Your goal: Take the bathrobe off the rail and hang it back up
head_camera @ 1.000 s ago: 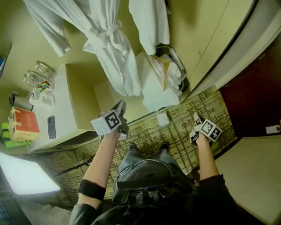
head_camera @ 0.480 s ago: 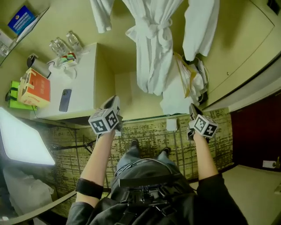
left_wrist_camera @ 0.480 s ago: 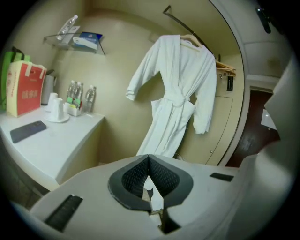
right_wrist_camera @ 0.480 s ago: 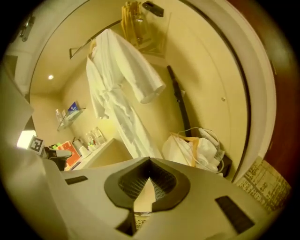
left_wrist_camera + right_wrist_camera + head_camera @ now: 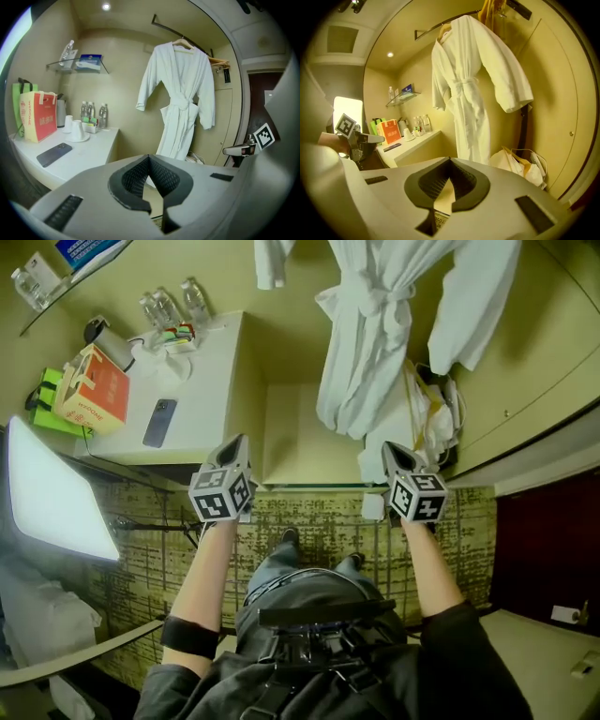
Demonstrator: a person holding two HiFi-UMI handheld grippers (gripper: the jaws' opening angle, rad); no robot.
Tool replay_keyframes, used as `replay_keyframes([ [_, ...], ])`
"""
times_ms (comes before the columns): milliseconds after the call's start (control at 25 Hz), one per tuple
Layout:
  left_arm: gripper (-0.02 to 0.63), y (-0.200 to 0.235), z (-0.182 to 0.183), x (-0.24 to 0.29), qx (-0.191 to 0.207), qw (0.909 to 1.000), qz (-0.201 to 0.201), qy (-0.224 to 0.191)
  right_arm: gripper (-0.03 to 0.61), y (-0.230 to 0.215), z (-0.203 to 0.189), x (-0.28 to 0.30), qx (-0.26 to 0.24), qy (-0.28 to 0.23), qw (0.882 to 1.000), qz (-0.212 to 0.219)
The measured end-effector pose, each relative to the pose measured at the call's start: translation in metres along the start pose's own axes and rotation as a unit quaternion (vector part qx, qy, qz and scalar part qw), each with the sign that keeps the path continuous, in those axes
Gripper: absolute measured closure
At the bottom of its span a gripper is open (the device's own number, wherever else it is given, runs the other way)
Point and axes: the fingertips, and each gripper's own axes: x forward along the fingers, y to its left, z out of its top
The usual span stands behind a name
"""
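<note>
White bathrobe (image 5: 375, 352) hangs beyond left gripper (image 5: 237, 442) and right gripper (image 5: 395, 451), untouched.

Grey left gripper (image 5: 234, 444) and right gripper (image 5: 394, 454), black-and-white marker cubes (image 5: 222, 495), dark ribbed fingers (image 5: 161, 176), dark jacket sleeves (image 5: 459, 643), grey jeans (image 5: 291, 573)

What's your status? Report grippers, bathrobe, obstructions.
Left gripper shut, empty. Right gripper shut, empty. Bathrobe hangs on rail, untouched. Bags on floor below it.
</note>
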Motion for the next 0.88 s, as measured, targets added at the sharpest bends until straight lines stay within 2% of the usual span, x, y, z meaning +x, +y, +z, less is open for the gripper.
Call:
replay_keyframes([
  [200,0.611,0.004,-0.01,-0.006,-0.004,1.0,-0.007,-0.001,0.554,0.03,0.003,-0.001,-0.03,0.007,0.999,0.02],
  [440,0.611,0.004,-0.006,-0.002,-0.006,0.9998,-0.016,-0.006,0.554,0.042,0.005,-0.004,-0.045,0.008,0.999,0.02],
  [680,0.611,0.0,0.011,0.015,0.006,0.999,-0.04,-0.016,0.553,0.054,0.017,0.007,-0.058,0.003,0.998,0.02],
  [880,0.611,-0.005,0.038,0.035,0.02,0.9963,-0.078,-0.031,0.554,0.069,0.052,0.018,-0.075,-0.027,0.997,0.011],
])
